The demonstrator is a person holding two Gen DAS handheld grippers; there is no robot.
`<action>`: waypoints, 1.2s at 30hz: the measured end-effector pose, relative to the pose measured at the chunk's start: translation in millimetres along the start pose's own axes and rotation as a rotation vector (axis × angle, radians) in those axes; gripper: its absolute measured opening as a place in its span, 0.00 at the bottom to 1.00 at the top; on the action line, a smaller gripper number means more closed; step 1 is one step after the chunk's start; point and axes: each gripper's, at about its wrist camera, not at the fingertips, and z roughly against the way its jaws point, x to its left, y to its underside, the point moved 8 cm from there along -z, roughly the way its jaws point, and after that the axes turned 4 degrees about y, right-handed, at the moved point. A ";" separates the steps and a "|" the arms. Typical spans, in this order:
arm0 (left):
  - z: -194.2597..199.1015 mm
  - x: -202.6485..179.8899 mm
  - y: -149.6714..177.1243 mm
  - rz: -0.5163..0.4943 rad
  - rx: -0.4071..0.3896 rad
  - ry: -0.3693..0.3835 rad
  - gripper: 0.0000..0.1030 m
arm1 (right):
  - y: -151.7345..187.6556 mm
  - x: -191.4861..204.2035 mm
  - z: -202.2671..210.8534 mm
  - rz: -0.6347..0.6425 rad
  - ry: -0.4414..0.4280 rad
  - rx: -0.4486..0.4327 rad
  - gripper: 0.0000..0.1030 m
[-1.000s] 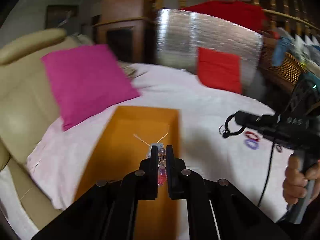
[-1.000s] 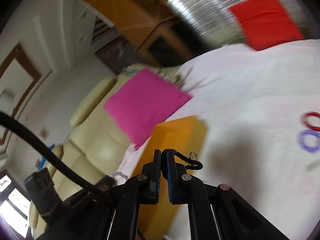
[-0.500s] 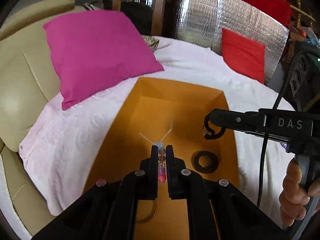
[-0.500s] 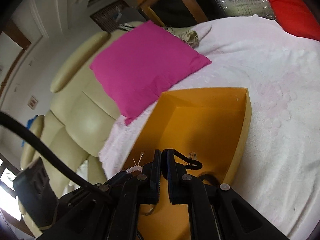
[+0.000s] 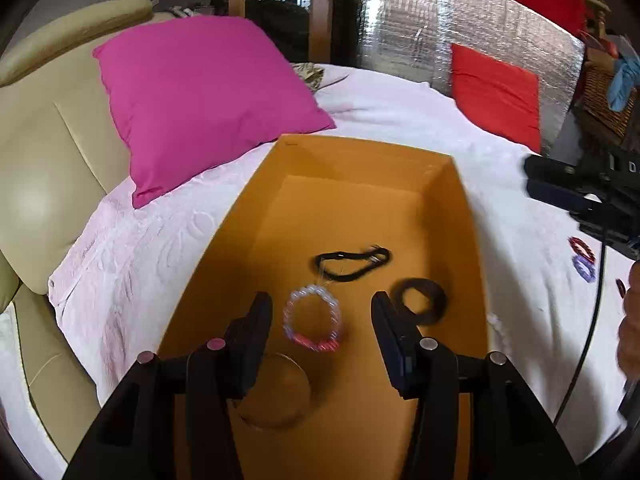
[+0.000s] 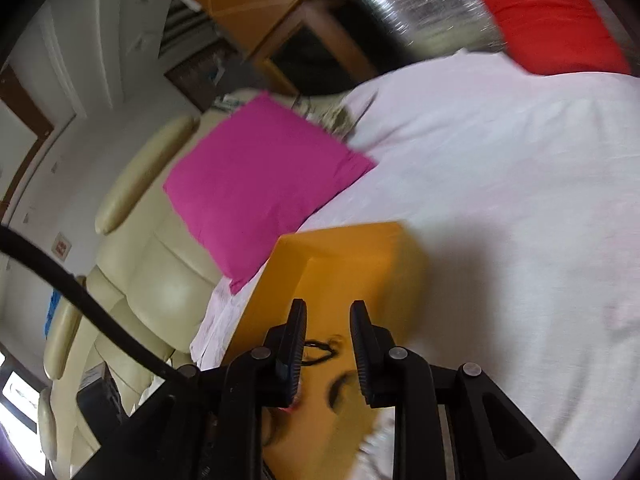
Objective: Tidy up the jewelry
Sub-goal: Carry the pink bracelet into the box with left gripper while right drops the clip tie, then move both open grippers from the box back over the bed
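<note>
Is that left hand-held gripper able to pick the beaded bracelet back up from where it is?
Probably yes. The left hand-held gripper is open, and the beaded bracelet lies flat on the floor of the orange box right between its fingers, with nothing over it. The black cord lies apart, further in.

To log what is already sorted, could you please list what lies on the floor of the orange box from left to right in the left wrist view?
Clear bangle → beaded bracelet → thin black cord loop → thick black hair tie.
</note>
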 end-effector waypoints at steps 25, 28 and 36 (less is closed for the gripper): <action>-16.6 -153.9 80.1 -0.119 0.302 0.176 0.55 | 41.6 -190.1 208.0 -0.161 0.247 -0.189 0.25; -18.4 -135.9 84.4 -0.071 0.294 0.204 0.55 | 37.9 -203.7 225.6 -0.186 0.257 -0.223 0.25; -19.5 -96.5 69.9 0.069 0.241 0.178 0.55 | 33.4 -238.5 256.0 -0.262 0.315 -0.272 0.25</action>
